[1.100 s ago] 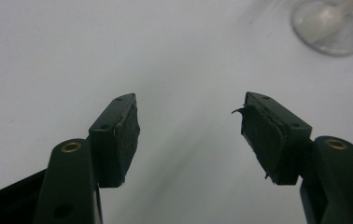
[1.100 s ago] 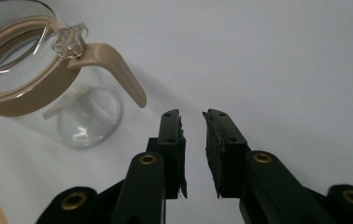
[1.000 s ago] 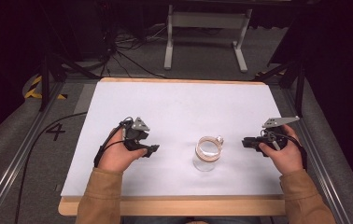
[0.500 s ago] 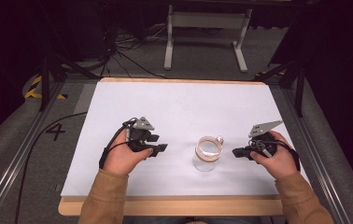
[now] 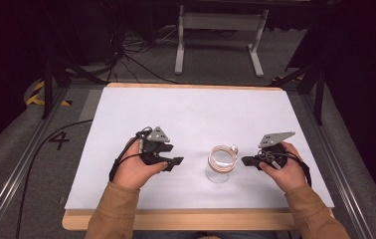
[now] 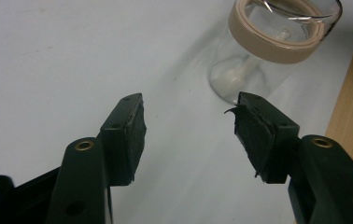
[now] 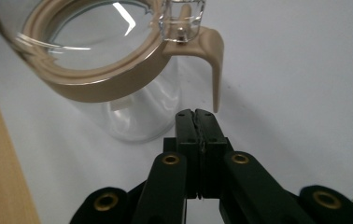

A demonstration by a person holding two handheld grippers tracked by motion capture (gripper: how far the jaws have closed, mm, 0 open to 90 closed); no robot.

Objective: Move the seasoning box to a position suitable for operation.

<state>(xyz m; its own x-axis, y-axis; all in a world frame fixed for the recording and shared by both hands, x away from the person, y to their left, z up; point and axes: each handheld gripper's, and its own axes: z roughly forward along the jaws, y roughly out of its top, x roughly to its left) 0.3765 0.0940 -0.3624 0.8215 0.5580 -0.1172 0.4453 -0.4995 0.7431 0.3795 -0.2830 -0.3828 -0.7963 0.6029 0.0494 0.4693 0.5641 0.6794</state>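
A clear glass jar (image 5: pixel 220 165) with a tan lid ring stands upright on the white tabletop (image 5: pixel 191 114) between my two grippers. Its tan clasp lever (image 7: pixel 214 60) hangs down the side that faces my right gripper. My left gripper (image 5: pixel 174 162) sits left of the jar, a short gap away. Its jaws are open and have just been opening wider, with nothing between them; ahead of them the jar (image 6: pixel 268 44) shows. My right gripper (image 5: pixel 246 161) is shut and empty, its tips (image 7: pixel 195 114) just below the lever's end, close to the jar (image 7: pixel 118 74).
The table's wooden front edge (image 5: pixel 191 219) runs close behind both hands. A metal stand (image 5: pixel 218 30) and loose cables lie on the floor beyond the table. A black cable (image 5: pixel 32 164) trails along the left side near a floor mark "4".
My right hand has moved left toward the jar and its jaws have closed. My left hand has shifted slightly toward the jar.
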